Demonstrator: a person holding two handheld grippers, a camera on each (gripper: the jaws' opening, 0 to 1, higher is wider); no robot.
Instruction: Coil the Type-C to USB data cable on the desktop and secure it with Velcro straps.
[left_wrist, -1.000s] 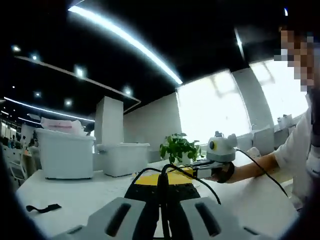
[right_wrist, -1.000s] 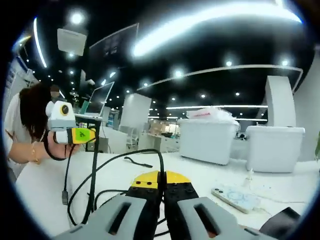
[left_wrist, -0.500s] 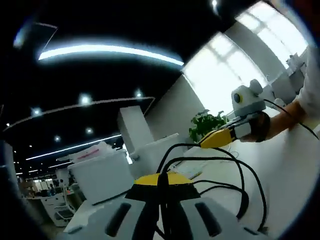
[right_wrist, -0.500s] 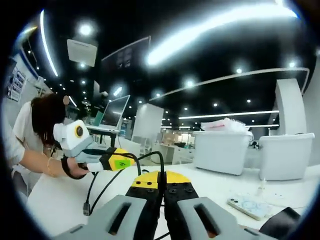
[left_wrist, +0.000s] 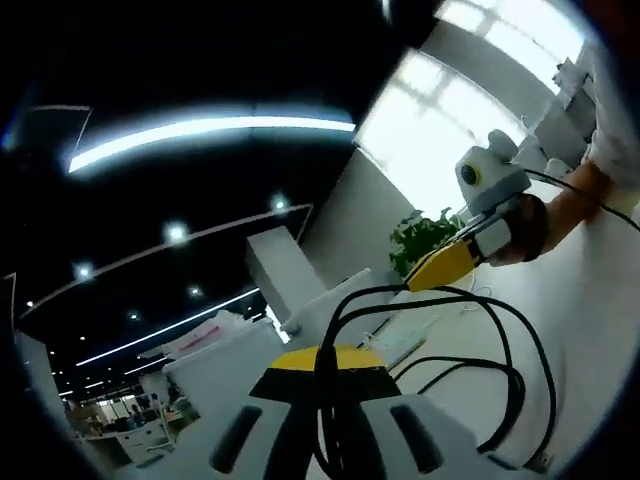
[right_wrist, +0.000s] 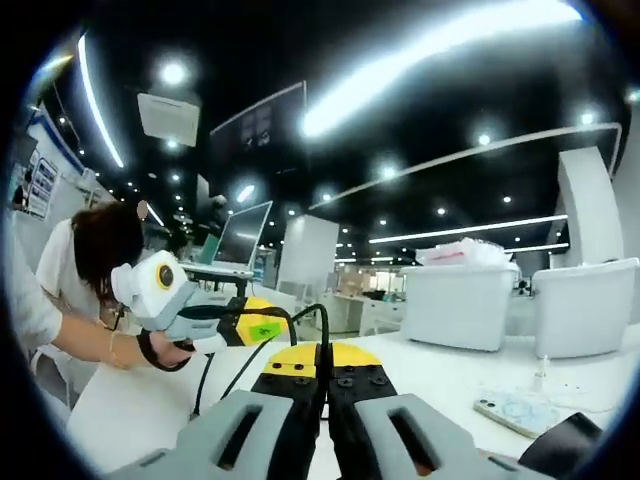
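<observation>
The black data cable (left_wrist: 505, 375) is pinched between my left gripper's (left_wrist: 325, 357) shut yellow-tipped jaws and hangs in loose loops to the right, one connector (left_wrist: 541, 462) dangling low. The right gripper (left_wrist: 441, 268), held by a hand, also grips the cable higher up on the right. In the right gripper view the cable (right_wrist: 322, 322) rises in a small arch from my right gripper's (right_wrist: 322, 353) shut jaws and runs left to the left gripper (right_wrist: 254, 321), held by a person's hand (right_wrist: 163, 347).
White storage bins (right_wrist: 458, 302) (right_wrist: 584, 305) stand at the back of the white table (right_wrist: 130, 415). A phone (right_wrist: 514, 410) and a dark object (right_wrist: 568, 440) lie at the right. A potted plant (left_wrist: 424, 241) stands by the window. A laptop (right_wrist: 238, 238) sits far left.
Both grippers have come closer together and tilted upward, lifting the cable loops off the table. The Velcro strap seen on the table earlier has left both views.
</observation>
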